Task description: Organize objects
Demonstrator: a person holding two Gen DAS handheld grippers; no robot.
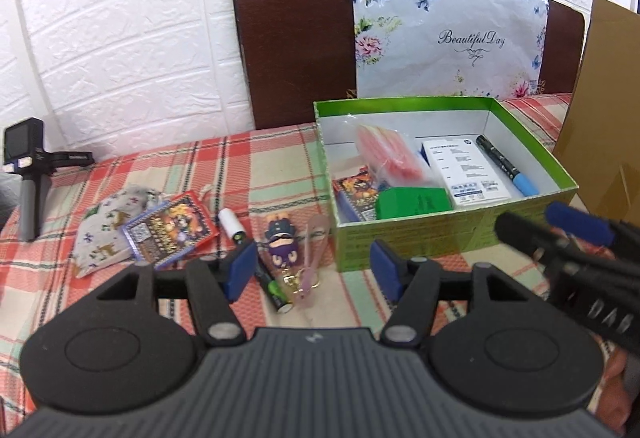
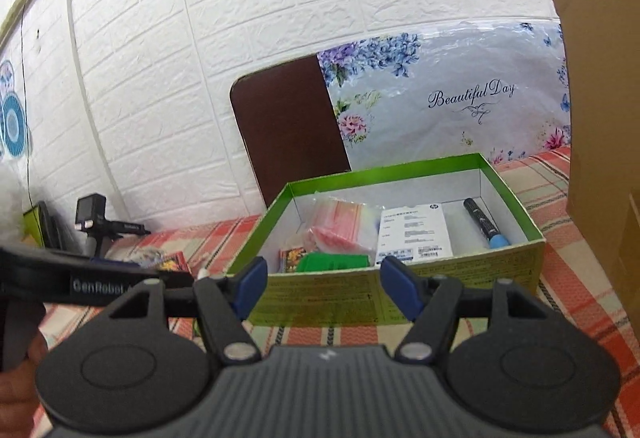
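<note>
Sorting the loose items into the green box [image 1: 452,234], you are hovering the left gripper [image 1: 312,270] with its jaws spread and empty just over the keychain [image 1: 282,244] and the battery [image 1: 272,288], so be lowering squarely until one item sits between the pads and clear of its neighbour. Your right gripper [image 2: 324,288] is also hanging released and empty, level, facing the box's near wall beside the left one.

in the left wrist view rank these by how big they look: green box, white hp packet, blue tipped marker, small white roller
1. green box
2. white hp packet
3. blue tipped marker
4. small white roller

The roller lies nearer the camera than the marker yet looks smaller, so that order seems safe.
</note>
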